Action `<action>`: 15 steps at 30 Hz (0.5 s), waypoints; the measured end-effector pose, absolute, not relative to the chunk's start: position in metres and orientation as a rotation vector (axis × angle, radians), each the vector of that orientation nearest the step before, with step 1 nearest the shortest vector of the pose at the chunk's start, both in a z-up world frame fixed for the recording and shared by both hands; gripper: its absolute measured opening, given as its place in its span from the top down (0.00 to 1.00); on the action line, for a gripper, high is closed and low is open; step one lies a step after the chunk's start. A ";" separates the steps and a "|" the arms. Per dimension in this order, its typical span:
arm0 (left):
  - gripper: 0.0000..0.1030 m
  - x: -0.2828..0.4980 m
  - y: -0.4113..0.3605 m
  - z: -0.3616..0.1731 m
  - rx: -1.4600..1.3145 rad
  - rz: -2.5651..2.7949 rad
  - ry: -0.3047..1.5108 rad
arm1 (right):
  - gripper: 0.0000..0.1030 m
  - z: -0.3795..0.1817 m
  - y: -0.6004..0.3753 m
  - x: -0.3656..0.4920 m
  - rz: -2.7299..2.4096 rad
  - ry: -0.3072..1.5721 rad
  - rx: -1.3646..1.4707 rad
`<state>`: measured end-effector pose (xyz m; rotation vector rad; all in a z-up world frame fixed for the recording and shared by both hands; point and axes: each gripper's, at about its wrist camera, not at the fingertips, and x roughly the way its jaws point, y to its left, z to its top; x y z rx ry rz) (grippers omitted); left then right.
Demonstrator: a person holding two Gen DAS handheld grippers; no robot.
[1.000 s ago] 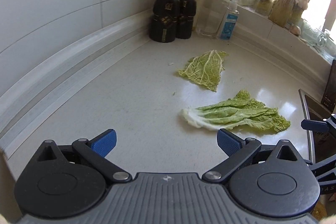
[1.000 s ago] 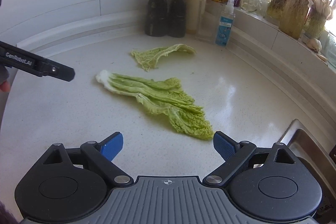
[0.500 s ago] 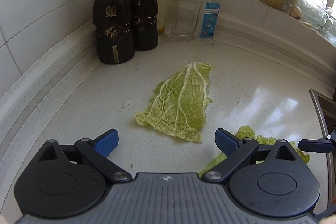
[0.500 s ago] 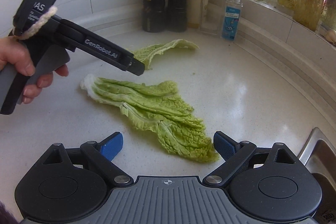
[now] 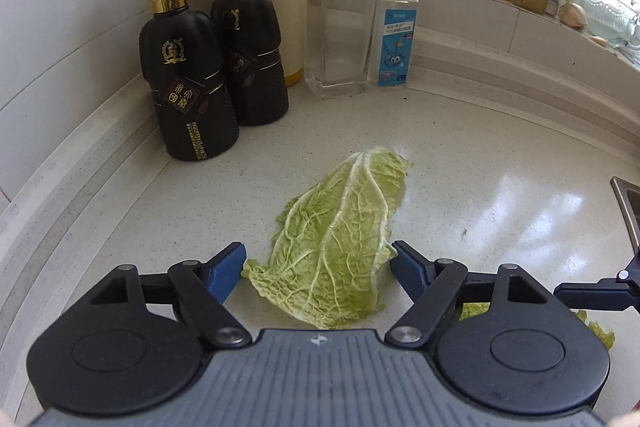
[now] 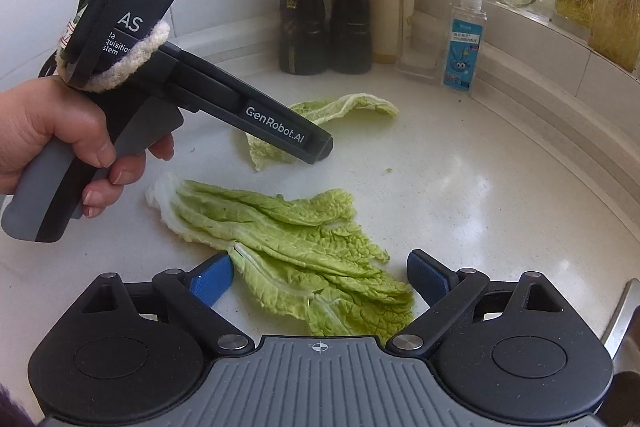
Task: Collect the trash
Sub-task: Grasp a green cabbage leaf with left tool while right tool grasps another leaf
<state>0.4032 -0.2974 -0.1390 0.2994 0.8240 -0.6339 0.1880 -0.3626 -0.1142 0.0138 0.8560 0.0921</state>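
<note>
You are holding your left gripper [image 5: 318,267] over the flat, pale green cabbage leaf with white veins [image 5: 340,247], which is lying on the speckled white countertop [image 5: 480,155] in front of the two black bottles with gold collars [image 5: 192,83]. Its jaws have just been closing in, and the leaf's near end is sitting between the blue pads [image 5: 224,273], but the pads are not pressing it yet, so the gripper counts as open. Your right gripper [image 6: 320,283] is standing wide open around the leafy end of the longer, crinkled green cabbage leaf with a white stem [image 6: 280,239], gripping nothing.

What could go wrong here: both leaves are lying flat against the counter, so pads closing above the surface are likely to slide over them or pinch only a frill, which may tear off and leave the rest behind. The flat leaf is also nearly as wide as the gap between the left pads, so it may crumple sideways instead of being caught. The two grippers are working near each other, and the left gripper's body [image 6: 180,79] is hanging over the far leaf, so they may collide as they lift.

In the left wrist view the flat leaf's long axis is running away from you, its narrower tip pointing toward the clear glass tumbler [image 5: 338,35]. In the right wrist view the long leaf is lying diagonally, white stem pointing toward your left hand [image 6: 60,139], leafy end toward the right gripper.
</note>
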 end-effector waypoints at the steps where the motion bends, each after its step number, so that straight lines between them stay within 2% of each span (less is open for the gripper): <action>1: 0.35 0.404 -0.296 -0.138 0.294 -0.623 0.823 | 0.08 -0.115 -0.362 0.189 0.095 0.855 0.013; 2: 0.38 0.405 -0.296 -0.138 0.287 -0.614 0.824 | 0.08 -0.115 -0.362 0.190 0.096 0.855 0.012; 4: 0.52 0.406 -0.294 -0.136 0.276 -0.591 0.826 | 0.08 -0.115 -0.361 0.192 0.097 0.857 0.012; 9: 0.80 0.413 -0.289 -0.132 0.245 -0.535 0.841 | 0.12 -0.114 -0.361 0.192 0.092 0.853 0.031; 13: 0.89 0.420 -0.284 -0.130 0.186 -0.530 0.875 | 0.19 -0.113 -0.360 0.190 0.102 0.850 0.043; 15: 0.91 0.421 -0.280 -0.129 0.156 -0.524 0.885 | 0.25 -0.112 -0.359 0.189 0.105 0.852 0.040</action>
